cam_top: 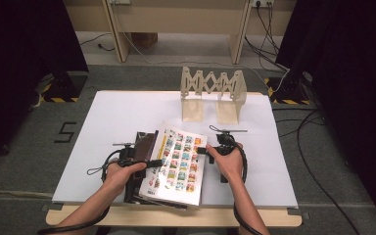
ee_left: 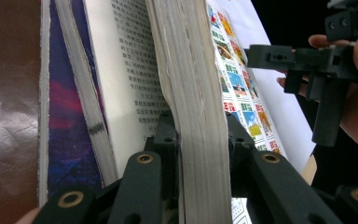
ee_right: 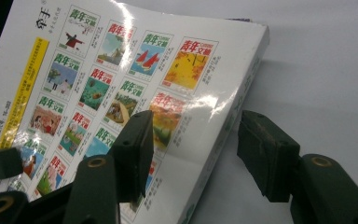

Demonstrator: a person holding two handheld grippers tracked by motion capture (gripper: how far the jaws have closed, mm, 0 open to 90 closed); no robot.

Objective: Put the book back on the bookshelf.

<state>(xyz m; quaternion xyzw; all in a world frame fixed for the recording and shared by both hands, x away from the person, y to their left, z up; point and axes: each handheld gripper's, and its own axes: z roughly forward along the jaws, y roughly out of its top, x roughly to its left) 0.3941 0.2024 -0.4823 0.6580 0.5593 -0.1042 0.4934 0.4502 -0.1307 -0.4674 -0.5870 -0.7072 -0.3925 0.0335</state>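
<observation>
my left claw (ee_left: 200, 140) clamps the magazine (cam_top: 178, 161) by its page edge, lifting it off the book stack (cam_top: 142, 147), while my right claw (ee_right: 193, 149) gapes wide beside the magazine's spine to take it.

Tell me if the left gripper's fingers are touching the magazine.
Touching. The left gripper view shows the left gripper with its fingers pressed against both sides of the magazine, clamping its page block.

Bare table (cam_top: 117, 112) lies open left; wooden rack (cam_top: 214, 93) blocks the far edge, seemingly.
</observation>
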